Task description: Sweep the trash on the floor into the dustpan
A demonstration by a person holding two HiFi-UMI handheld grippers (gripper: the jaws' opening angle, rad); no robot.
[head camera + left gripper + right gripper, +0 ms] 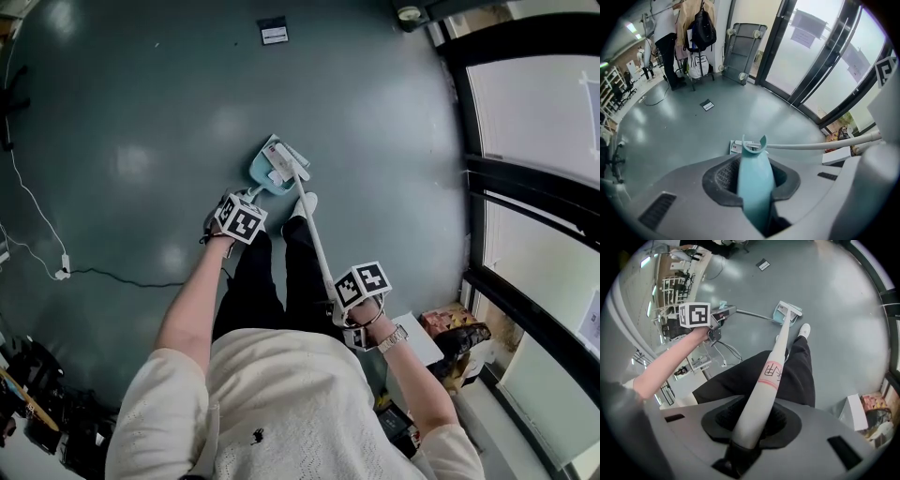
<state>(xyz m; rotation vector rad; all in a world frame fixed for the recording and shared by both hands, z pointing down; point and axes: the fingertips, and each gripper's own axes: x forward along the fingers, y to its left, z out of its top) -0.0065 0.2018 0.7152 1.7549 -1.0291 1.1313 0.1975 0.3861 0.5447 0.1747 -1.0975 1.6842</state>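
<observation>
Trash, a small white printed piece, lies at the dustpan where the broom head meets it. The views do not show whether the piece is inside the pan or at its lip. A second small dark card lies on the floor well apart from the pan.

The left gripper is clamped on the teal dustpan handle, with the jaws closed against both sides of it. The right gripper is clamped on the upper end of the white broom handle.

Likely faults from this position:
- Pan lift. The pan is held only by its narrow handle. If the handle twists in the jaws, the lip may rise off the floor and the piece may slide underneath.
- Pan shift. Broom pressure against the lip may push the pan backward, toward the shoe just beside it.
- Broom slip. The grip sits far from the head, so side load may turn the handle in the jaws.
- Incomplete pickup. The distant card is probably out of reach without moving both tools.
</observation>
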